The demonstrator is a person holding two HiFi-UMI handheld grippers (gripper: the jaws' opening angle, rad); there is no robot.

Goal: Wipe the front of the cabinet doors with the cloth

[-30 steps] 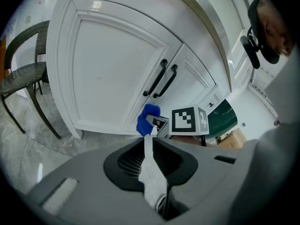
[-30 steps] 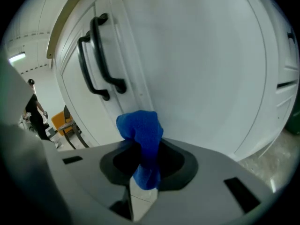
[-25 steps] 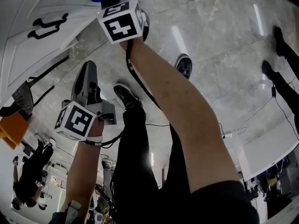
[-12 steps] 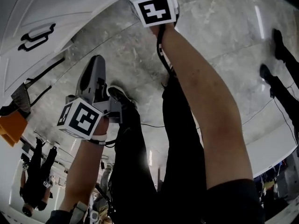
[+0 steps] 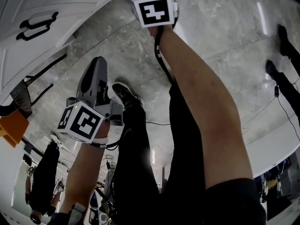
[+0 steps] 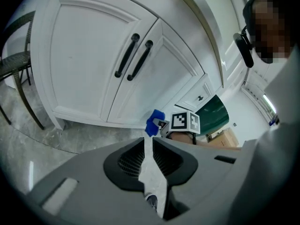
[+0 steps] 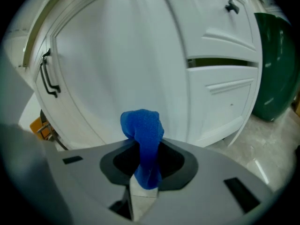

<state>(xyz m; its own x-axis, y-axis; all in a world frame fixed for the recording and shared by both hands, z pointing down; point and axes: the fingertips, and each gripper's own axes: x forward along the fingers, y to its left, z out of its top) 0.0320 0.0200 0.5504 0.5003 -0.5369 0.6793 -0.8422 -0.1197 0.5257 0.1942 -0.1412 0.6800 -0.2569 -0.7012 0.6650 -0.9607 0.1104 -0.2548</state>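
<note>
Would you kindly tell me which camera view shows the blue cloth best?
The right gripper view: the blue cloth sits large and central, clamped in the right tool. The left gripper view shows it small and far off. In the head view I cannot make it out.

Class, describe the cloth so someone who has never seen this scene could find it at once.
Start at the white cabinet doors that fill the right gripper view. Just in front of them, the right claw pinches a bunched cloth. It is the only bright blue thing among white and grey.
</note>
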